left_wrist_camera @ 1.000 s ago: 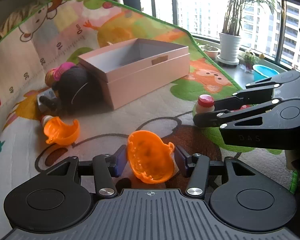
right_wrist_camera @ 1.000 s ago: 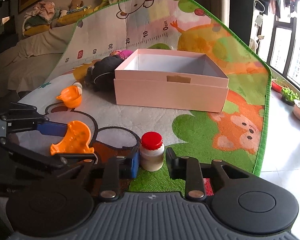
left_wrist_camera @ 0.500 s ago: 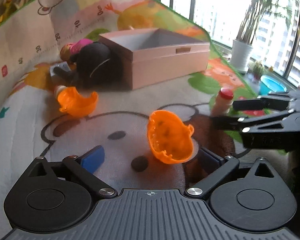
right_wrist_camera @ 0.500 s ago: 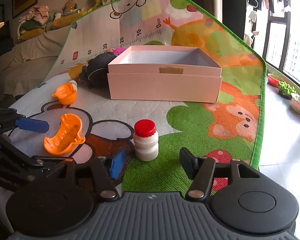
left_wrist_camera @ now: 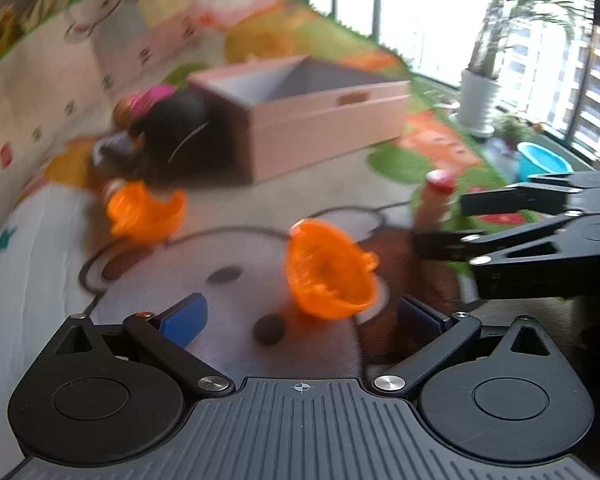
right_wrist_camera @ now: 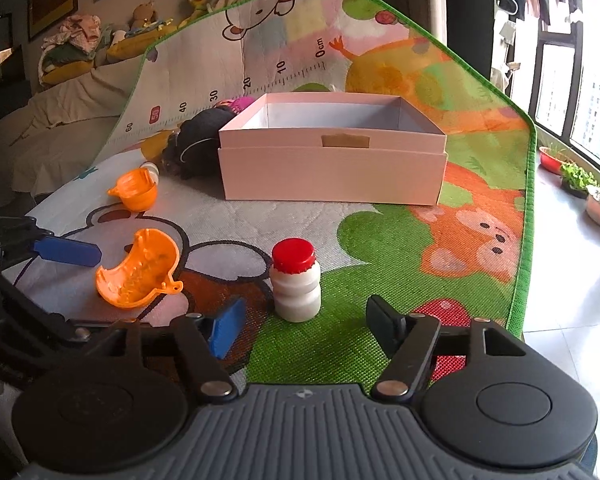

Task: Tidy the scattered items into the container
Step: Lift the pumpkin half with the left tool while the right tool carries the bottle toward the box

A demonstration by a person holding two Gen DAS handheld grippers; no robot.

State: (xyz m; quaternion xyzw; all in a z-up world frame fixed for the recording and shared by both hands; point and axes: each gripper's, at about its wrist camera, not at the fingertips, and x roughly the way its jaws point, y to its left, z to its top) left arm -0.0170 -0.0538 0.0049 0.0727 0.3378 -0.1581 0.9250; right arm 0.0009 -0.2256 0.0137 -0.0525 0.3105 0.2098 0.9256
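An orange toy shell half lies on the play mat just ahead of my left gripper, which is open with nothing between its blue pads. A white bottle with a red cap stands upright just in front of my right gripper, also open and empty. The same shell half shows left of the bottle. A second orange half sits farther back on the left. The open pink box stands behind them with nothing visible inside it. The left wrist view is motion-blurred.
A dark plush toy with a pink part leans against the box's left end. The play mat ends at a green edge on the right, with tiled floor and potted plants beyond. Its far side curves up over a sofa.
Both grippers have opened wide and drawn back. The left one has let go of the orange shell half, the right one of the bottle; both items rest on the mat.
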